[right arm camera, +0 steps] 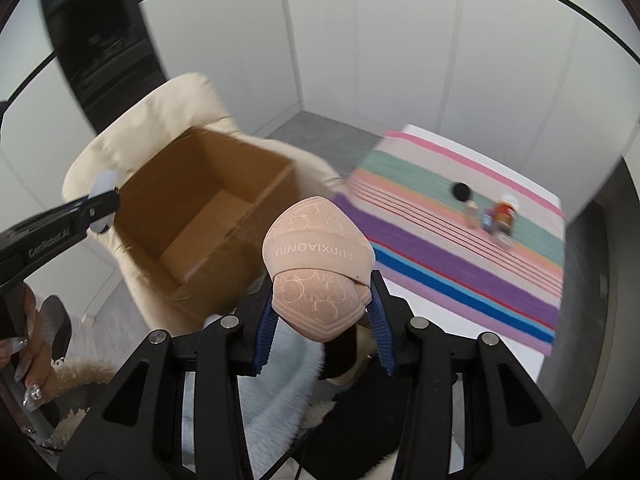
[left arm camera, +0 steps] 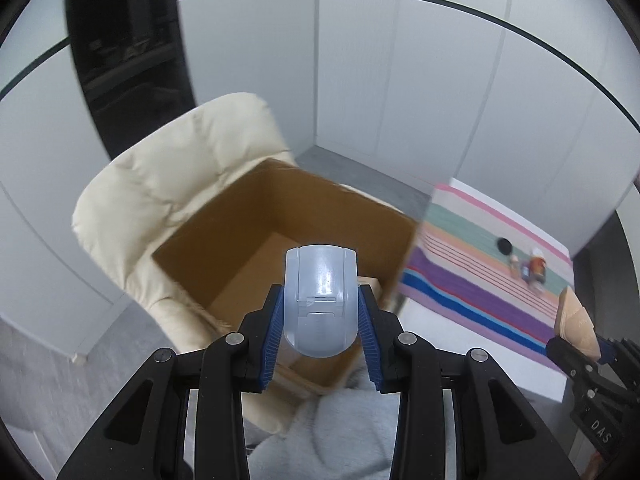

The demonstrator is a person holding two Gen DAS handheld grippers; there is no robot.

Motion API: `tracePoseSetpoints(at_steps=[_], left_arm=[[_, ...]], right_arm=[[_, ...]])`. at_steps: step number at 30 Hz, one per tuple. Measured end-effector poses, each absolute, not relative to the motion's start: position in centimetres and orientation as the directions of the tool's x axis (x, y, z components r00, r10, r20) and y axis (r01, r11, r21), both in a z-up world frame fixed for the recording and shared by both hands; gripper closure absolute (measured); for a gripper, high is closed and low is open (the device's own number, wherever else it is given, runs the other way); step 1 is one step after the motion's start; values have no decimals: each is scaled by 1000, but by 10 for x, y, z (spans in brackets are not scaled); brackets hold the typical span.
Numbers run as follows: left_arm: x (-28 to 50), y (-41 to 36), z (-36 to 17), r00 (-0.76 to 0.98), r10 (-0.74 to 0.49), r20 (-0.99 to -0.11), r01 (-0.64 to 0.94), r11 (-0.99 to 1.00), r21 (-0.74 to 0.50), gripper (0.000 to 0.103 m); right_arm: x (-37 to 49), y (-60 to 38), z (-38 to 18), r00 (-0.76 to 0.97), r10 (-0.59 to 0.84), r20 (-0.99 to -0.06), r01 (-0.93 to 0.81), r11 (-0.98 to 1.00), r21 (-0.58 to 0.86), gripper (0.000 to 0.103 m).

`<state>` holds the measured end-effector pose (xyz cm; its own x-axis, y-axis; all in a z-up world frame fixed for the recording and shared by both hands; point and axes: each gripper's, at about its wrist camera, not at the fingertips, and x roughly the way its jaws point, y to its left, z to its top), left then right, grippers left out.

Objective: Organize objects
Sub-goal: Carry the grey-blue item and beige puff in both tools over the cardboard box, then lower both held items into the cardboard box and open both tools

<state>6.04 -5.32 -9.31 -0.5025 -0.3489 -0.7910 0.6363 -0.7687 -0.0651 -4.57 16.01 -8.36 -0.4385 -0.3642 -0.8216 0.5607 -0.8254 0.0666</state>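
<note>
One cardboard box (left arm camera: 280, 216) sits on one cream chair (left arm camera: 160, 184). The left gripper (left arm camera: 320, 312) clamps a grey plastic case (left arm camera: 320, 300); the right gripper (right arm camera: 322, 304) clamps a beige folded pad (right arm camera: 316, 256). Only the right wrist view shows the person's hand (right arm camera: 30, 356).

There are two grippers — the left gripper (left arm camera: 320, 320) and the right gripper (right arm camera: 322, 320). There is one cardboard box (left arm camera: 256, 216), one cream armchair (left arm camera: 160, 184), one striped cloth (left arm camera: 472, 280), one grey plastic case (left arm camera: 320, 300) and one beige pouch (right arm camera: 316, 264) — and a few small blurry bottles (right arm camera: 492, 216).
</note>
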Motion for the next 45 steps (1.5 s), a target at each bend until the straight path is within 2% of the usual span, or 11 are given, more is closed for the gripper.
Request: tracePoseSetpoints(at_steps=[14,26,28,30,31,32,33,40,45], left_arm=[[34,-110,-100,-517,-342,-784,691,-708,-147,67],[5,-159,-137,-451,-393,-802,771,-624,-128,66],[10,-162,-136,-477,-417,-773,779,-608,-153,55],[11,-163,-132,-460,-457,-761,792,-598,-120,10],[12,-162,-129,-455,-486,-746,799,-592,-102,4],[13,-162,-127,-455,-496,-740,801,-590,-97,2],[14,-163,-127,-455,-499,-738,802,-589,-96,2],[12,-170,-139,-454,-429,-781,796,-589,-140,2],[12,-168,-136,-454,-429,-780,796,-588,-140,2]], right_arm=[[-64,63,-92,-426,-372,-825,696,-717,-36,59],[-105,-23,-119,-373,-397,-839,779,-625,-50,59],[-106,-35,-124,-367,-402,-839,801,-595,-66,51],[-101,-48,-129,-395,-400,-827,826,-549,-128,22],[-98,-52,-130,-423,-395,-816,823,-544,-163,15],[-95,-55,-132,-453,-387,-803,817,-540,-200,4],[-93,-57,-133,-466,-392,-793,817,-535,-216,1],[-98,-56,-136,-441,-409,-799,823,-539,-178,1],[-107,-46,-132,-418,-418,-806,813,-568,-127,1]])
